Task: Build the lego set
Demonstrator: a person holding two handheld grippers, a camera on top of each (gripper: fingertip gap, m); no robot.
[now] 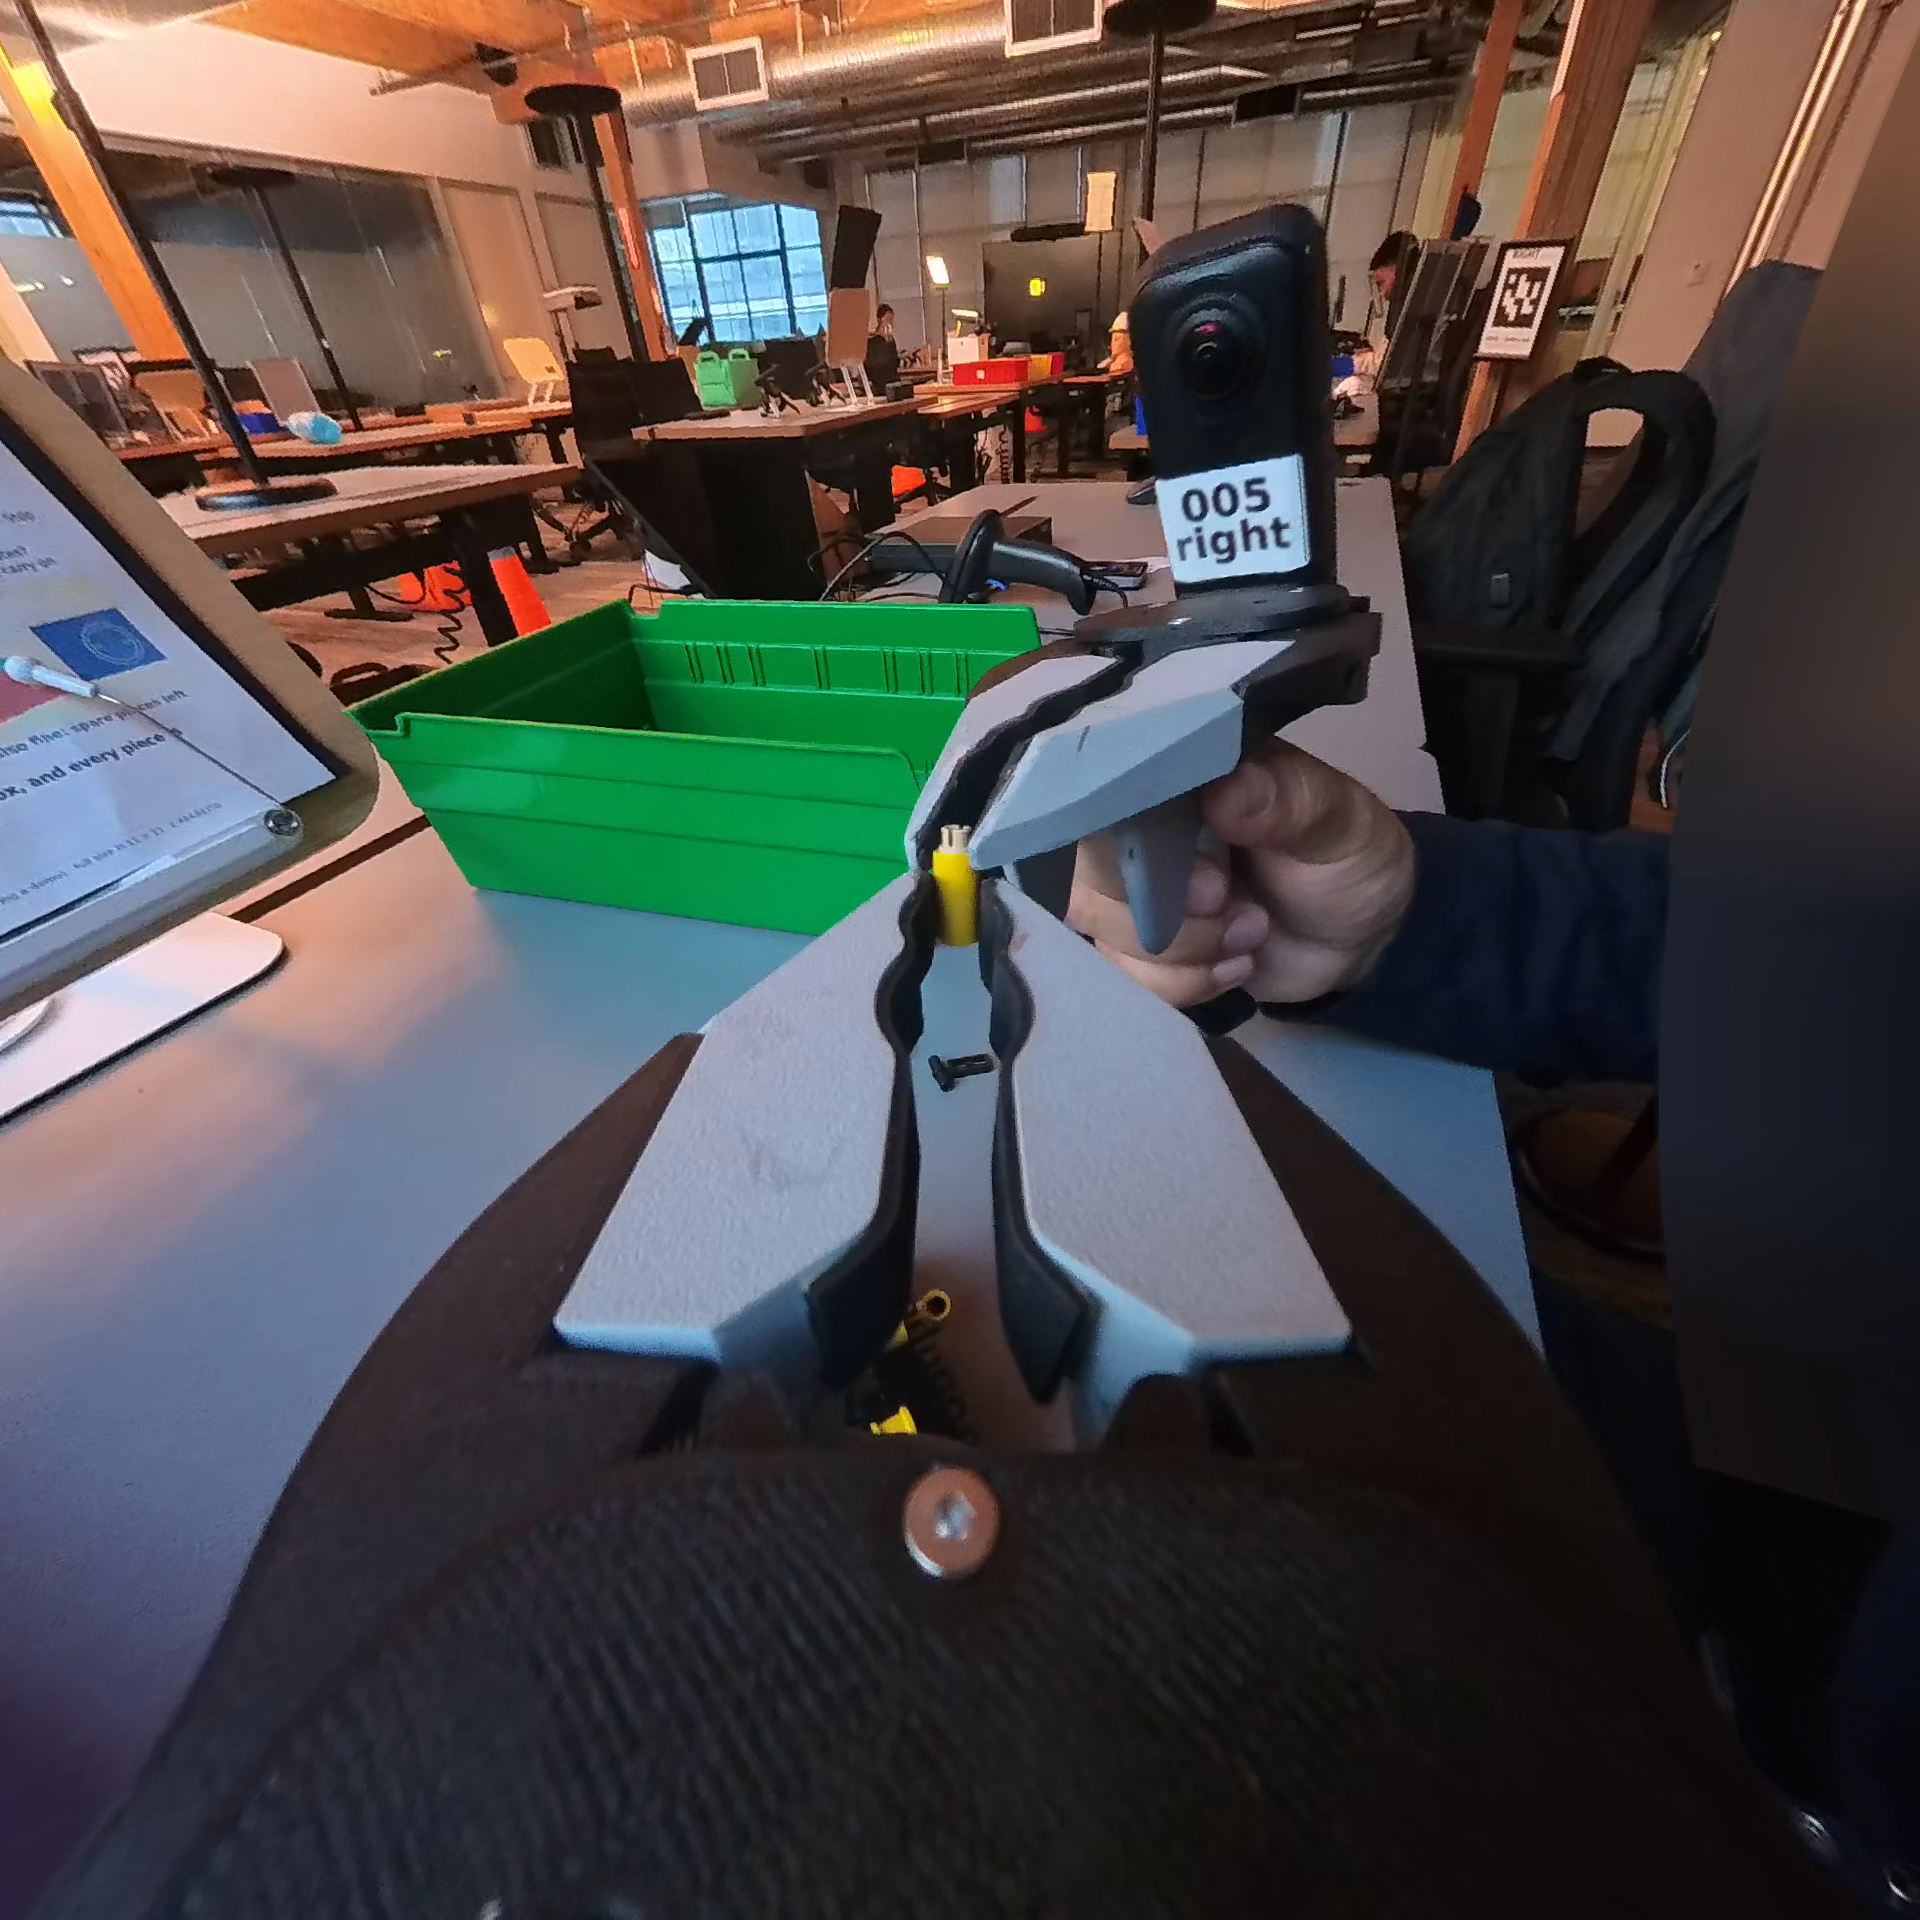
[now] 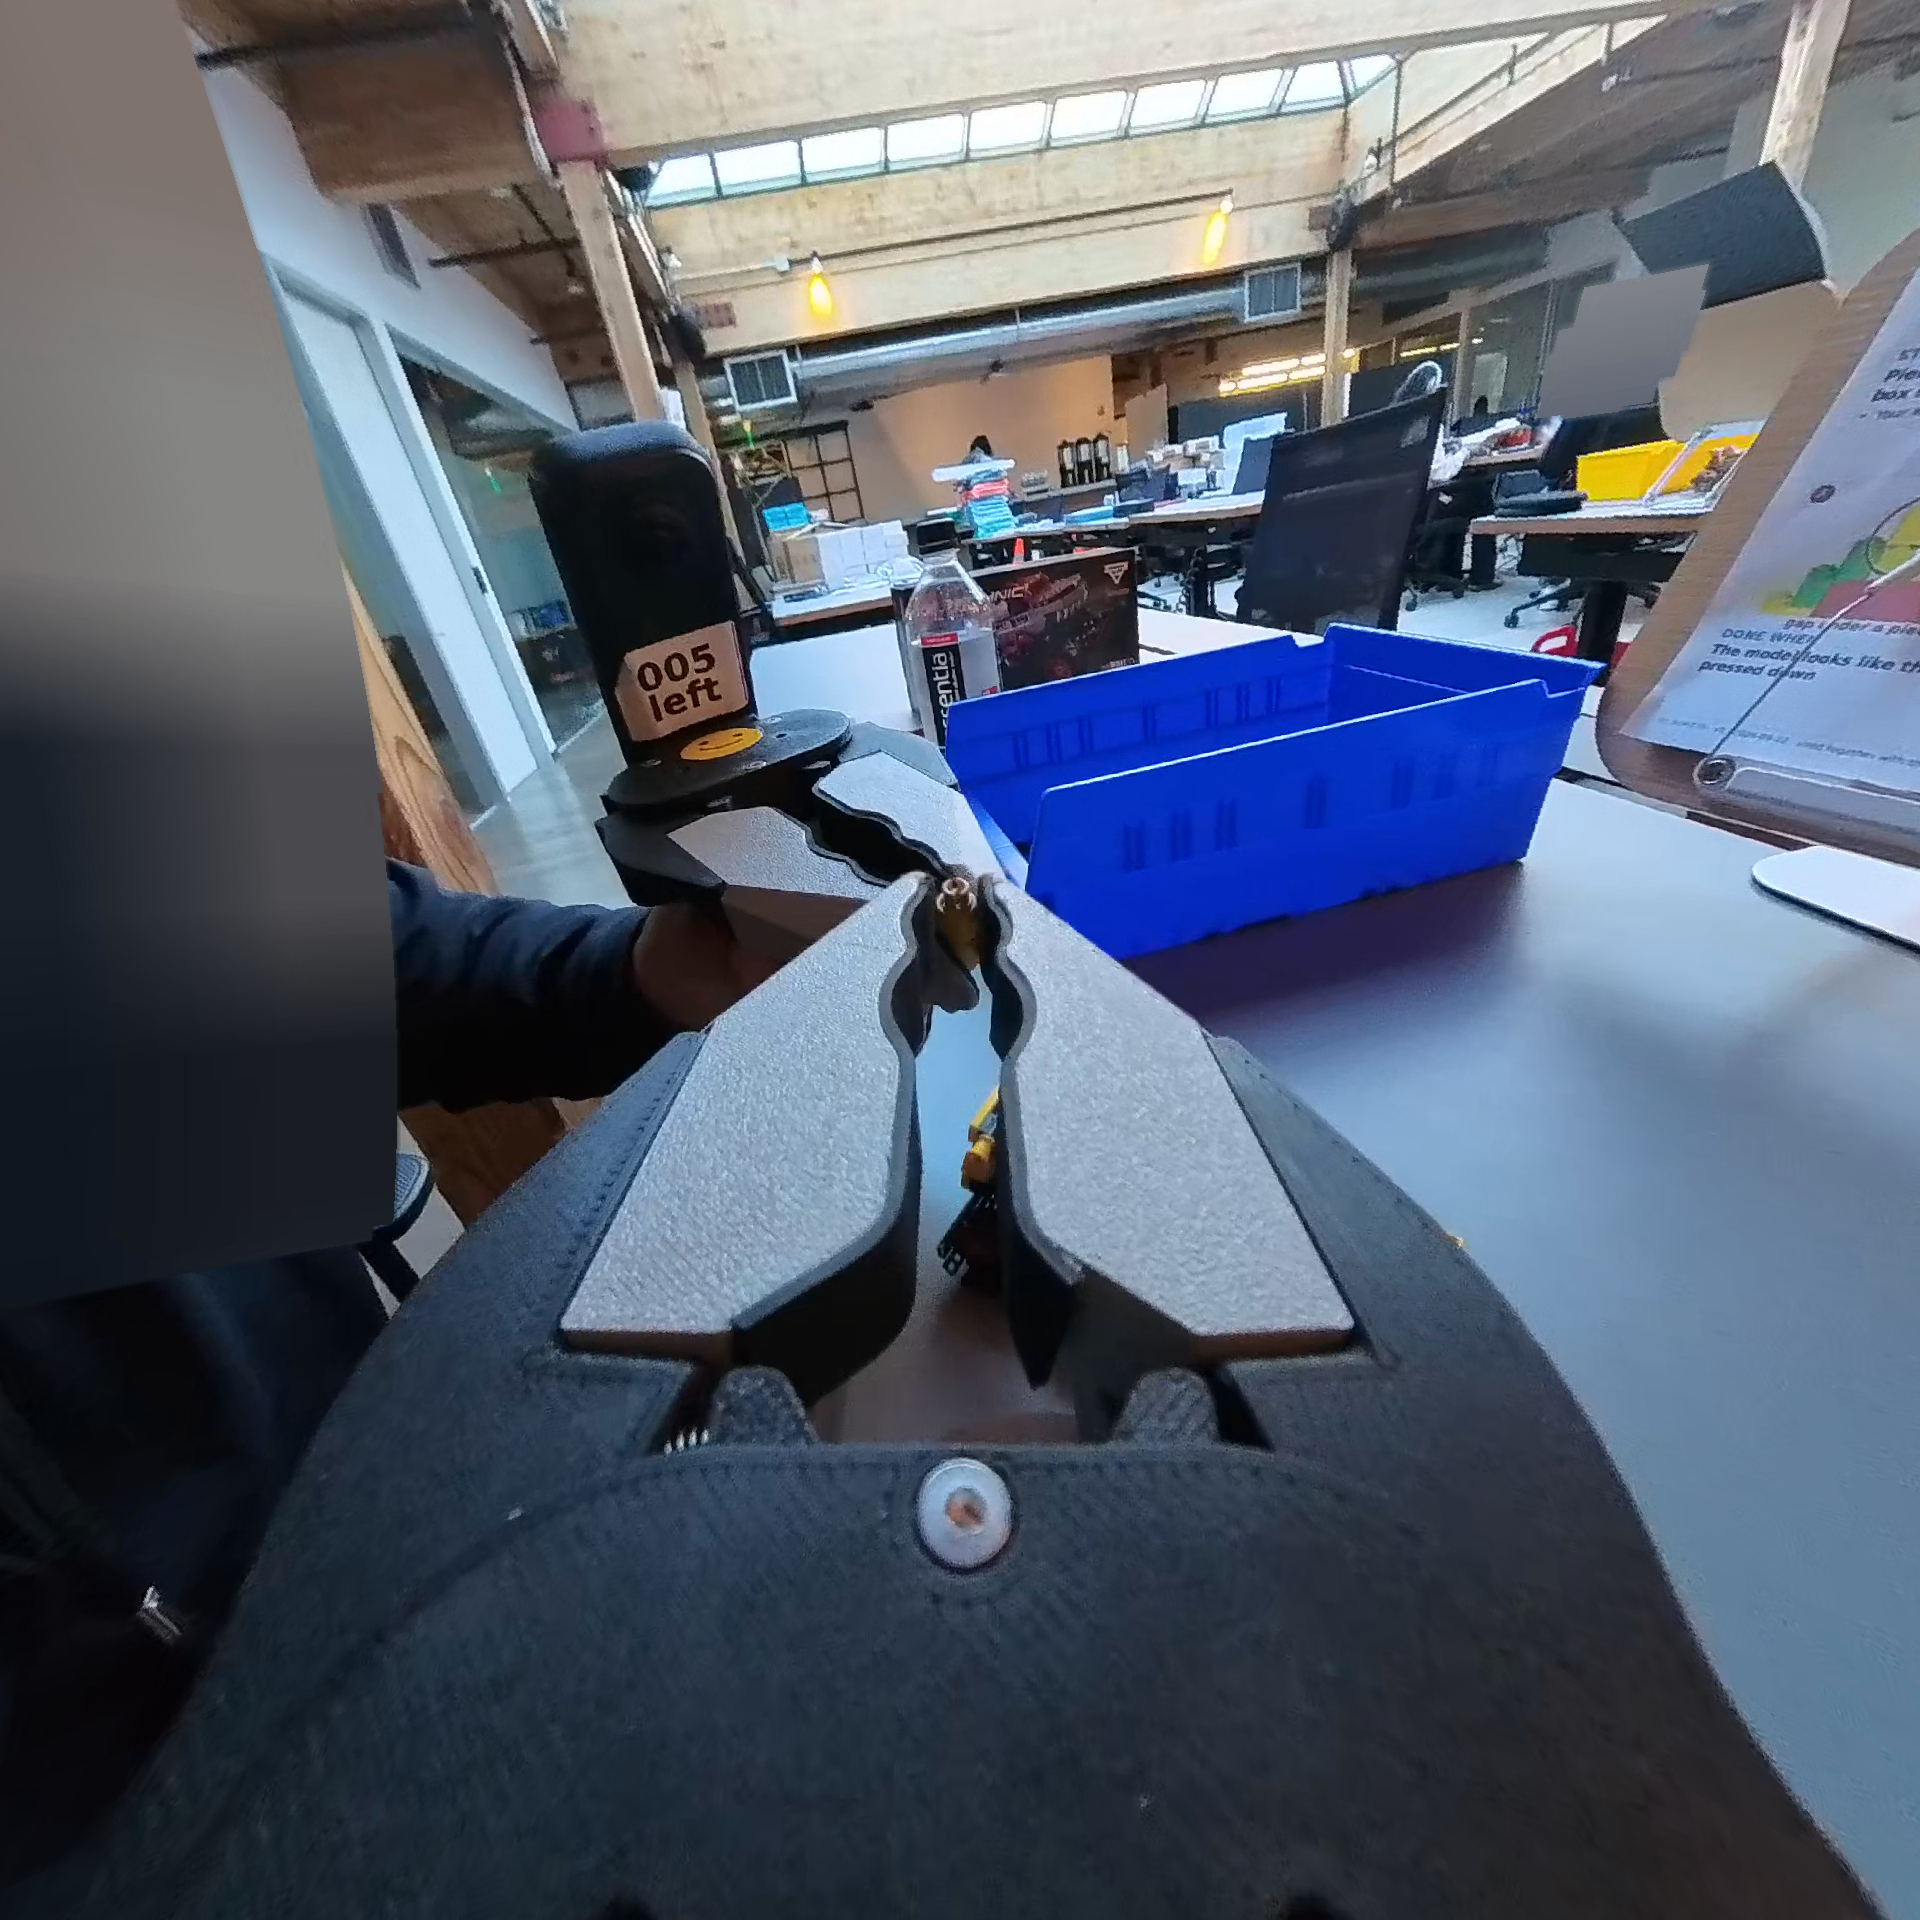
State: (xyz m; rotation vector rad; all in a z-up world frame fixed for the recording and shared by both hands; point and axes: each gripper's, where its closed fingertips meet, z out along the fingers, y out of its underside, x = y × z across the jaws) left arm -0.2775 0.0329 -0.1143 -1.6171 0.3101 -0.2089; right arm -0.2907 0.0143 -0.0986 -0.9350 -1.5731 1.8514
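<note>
My left gripper (image 1: 954,902) is shut on a small yellow cylinder piece (image 1: 955,896) with a tan pin (image 1: 954,837) sticking out of its top, held above the grey table (image 1: 312,1143). My right gripper (image 1: 943,840) comes in from the right and its tips close on the tan pin. In the right wrist view the right gripper (image 2: 958,920) pinches the same tan and yellow piece (image 2: 956,906), with the left gripper (image 2: 914,868) meeting it from the left. A small black pin (image 1: 961,1068) lies on the table. A yellow and black partial model (image 2: 977,1174) lies below the fingers.
A green bin (image 1: 675,790) stands behind the grippers, and a blue bin (image 2: 1278,821) on the other side. An instruction stand (image 1: 135,707) is at the table's left. A water bottle (image 2: 948,644) and a set box (image 2: 1070,613) stand beyond. A backpack (image 1: 1558,582) hangs on a chair. Less than 4 cm separates the two grippers' tips.
</note>
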